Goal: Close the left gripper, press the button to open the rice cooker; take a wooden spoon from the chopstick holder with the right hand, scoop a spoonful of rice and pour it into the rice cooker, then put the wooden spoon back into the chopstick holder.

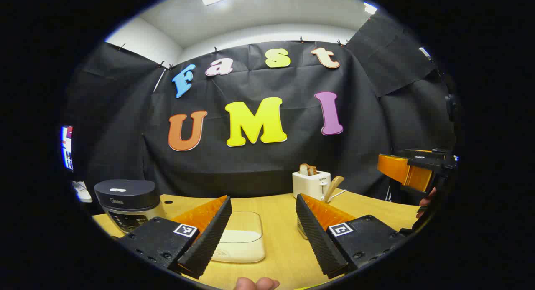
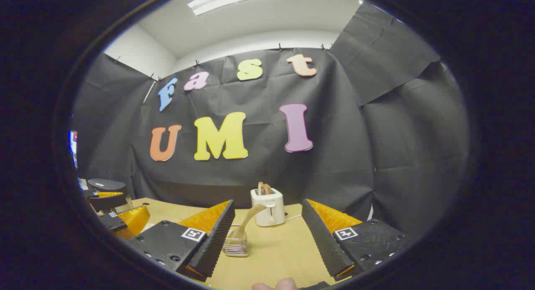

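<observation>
Both grippers are hanging over the table (image 1: 276,206) with their jaws spread wide and nothing between them: the left gripper (image 1: 263,235) is looking across a clear tub of rice (image 1: 240,240), and the right gripper (image 2: 267,240) is facing the holder (image 2: 236,245). The cooker (image 1: 127,204) is sitting at the left edge of the table with its dark lid down; its button is too small to make out here, so the press point would have to be found on the front or top as the closed left fingers are nearing it. A cooker like this is probably heavy enough to stay put under a firm push, though a sideways shove could slide it. The spoon (image 2: 250,218) is leaning up out of the clear holder, its handle slanting toward the toaster (image 2: 269,206) behind. It is likely light, stiff and a little smooth, so the upper handle, well clear of the holder's rim, seems the place to pinch it, squarely across the flat of the wood. The holder itself looks light and could tip if the spoon is being dragged sideways rather than lifted along its lean. Loose rice is going to spill easily, so a level bowl will matter.
</observation>
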Demonstrator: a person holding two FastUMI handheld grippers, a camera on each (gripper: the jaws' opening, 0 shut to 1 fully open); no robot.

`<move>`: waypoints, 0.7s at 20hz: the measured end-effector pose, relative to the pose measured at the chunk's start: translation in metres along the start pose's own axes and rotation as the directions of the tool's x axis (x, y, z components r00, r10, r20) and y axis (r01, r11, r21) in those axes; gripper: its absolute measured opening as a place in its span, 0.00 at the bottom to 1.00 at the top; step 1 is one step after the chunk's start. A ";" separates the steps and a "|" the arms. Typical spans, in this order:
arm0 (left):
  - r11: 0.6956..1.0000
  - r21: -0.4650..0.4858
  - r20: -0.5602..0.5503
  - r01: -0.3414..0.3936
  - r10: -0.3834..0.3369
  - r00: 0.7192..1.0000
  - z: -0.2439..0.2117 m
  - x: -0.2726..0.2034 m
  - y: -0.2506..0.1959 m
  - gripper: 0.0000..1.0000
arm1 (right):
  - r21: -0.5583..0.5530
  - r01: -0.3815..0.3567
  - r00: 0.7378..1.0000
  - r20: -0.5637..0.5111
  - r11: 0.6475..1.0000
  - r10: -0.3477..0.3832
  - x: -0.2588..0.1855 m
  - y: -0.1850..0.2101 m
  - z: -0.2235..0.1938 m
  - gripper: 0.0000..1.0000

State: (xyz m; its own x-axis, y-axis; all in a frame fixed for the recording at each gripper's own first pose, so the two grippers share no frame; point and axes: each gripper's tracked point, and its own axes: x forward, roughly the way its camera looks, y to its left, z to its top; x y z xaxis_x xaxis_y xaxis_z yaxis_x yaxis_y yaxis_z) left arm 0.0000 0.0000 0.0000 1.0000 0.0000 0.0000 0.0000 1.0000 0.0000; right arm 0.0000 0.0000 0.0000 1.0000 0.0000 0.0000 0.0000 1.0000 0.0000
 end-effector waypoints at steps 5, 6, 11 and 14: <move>0.999 -0.027 0.018 -0.025 0.025 1.000 0.007 -0.017 0.041 0.98 | -0.042 -0.035 0.999 -0.013 0.999 0.034 -0.014 0.043 -0.004 0.92; 0.999 -0.032 0.025 -0.034 0.035 0.999 0.009 -0.018 0.049 0.98 | -0.048 -0.036 0.999 -0.014 0.998 0.036 -0.015 0.050 -0.002 0.96; 0.997 -0.073 0.026 -0.030 0.032 0.999 0.016 -0.024 0.061 0.98 | -0.067 -0.087 0.996 -0.014 0.994 0.086 -0.026 0.087 0.003 0.99; 0.996 -0.076 0.026 -0.051 0.053 0.998 0.018 -0.026 0.072 0.98 | -0.061 -0.115 0.993 -0.011 0.991 0.115 -0.031 0.100 0.003 0.96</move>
State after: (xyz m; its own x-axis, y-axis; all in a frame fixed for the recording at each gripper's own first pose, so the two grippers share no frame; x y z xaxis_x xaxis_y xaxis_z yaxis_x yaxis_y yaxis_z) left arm -0.0263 0.0720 0.0183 0.9983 0.0529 0.0257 -0.0508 0.9958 -0.0756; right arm -0.0306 0.1004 0.0026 0.9934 0.1146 -0.0108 -0.1151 0.9915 -0.0612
